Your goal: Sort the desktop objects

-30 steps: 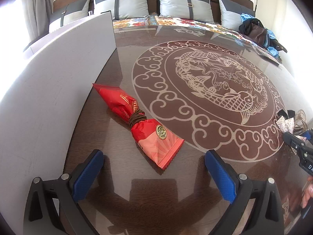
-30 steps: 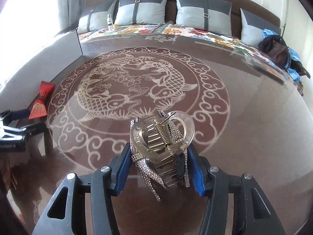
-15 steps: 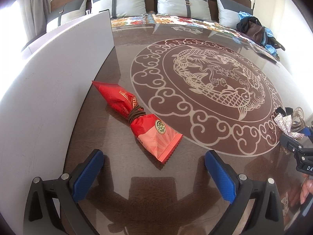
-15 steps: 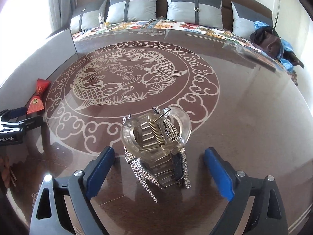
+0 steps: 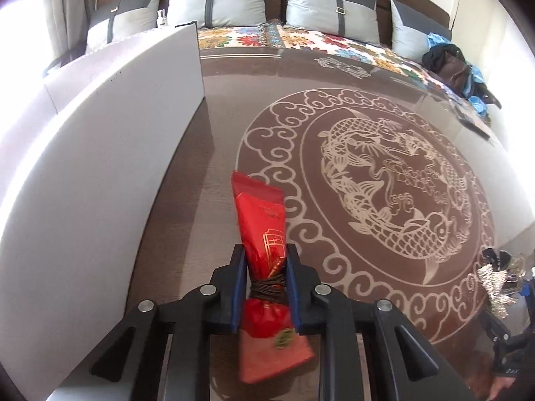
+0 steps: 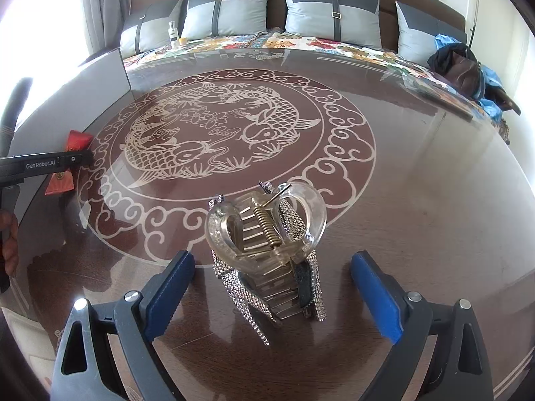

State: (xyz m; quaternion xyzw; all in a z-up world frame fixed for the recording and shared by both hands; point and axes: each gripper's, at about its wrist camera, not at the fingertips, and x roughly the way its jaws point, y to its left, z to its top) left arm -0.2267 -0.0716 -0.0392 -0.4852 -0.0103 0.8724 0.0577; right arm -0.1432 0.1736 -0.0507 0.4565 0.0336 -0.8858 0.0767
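Observation:
A red packet [image 5: 262, 230], tied at its middle with a dark band, lies on the brown glass table [image 5: 384, 107]. My left gripper [image 5: 264, 260] is shut on the red packet at the tied middle. It also shows in the right wrist view [image 6: 60, 182] at far left, partly behind the left gripper [image 6: 43, 165]. A clear hair claw clip with a rhinestone bow [image 6: 267, 244] rests on the table between the fingers of my right gripper [image 6: 272, 269], which is open and not touching it. The clip also shows at the right edge of the left wrist view [image 5: 498, 284].
A tall white panel [image 5: 100, 153] stands along the table's left side. A bed with grey pillows [image 6: 334, 10] and a dark bag [image 6: 458, 63] lies behind the table. A small bottle [image 6: 173, 33] stands at the back left.
My left gripper moved forward and shut on the red packet's tied middle. My right gripper opened and released the hair clip onto the table.

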